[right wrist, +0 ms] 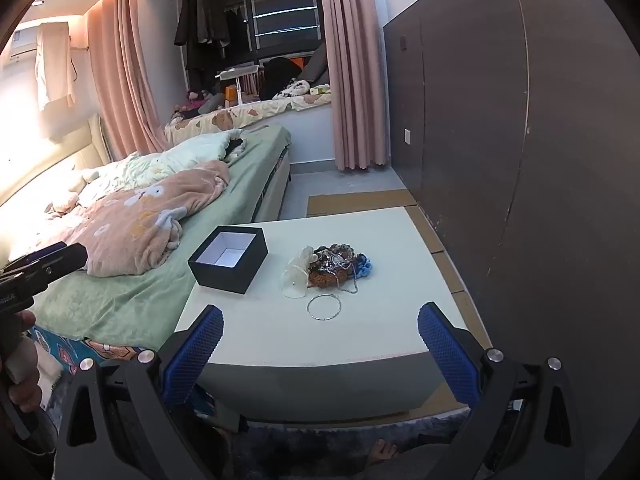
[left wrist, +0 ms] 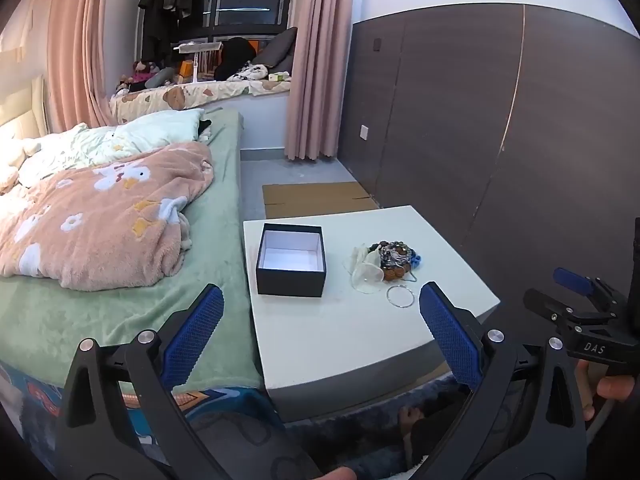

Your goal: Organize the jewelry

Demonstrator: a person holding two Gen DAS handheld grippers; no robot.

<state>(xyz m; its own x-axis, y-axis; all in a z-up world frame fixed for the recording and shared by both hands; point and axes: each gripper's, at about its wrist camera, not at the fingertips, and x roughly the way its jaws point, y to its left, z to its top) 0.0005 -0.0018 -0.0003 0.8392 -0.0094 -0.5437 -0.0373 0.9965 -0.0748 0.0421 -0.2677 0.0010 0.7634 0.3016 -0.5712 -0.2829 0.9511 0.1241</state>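
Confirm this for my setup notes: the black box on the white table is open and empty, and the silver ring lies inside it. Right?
Not quite. The black box on the white table is open and empty, but the silver ring lies on the tabletop in front of the jewelry pile, as the right wrist view shows.

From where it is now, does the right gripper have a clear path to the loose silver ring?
Probably yes. The right gripper is open and empty, and the silver ring lies alone on bare table in front of the jewelry pile, with nothing between them.
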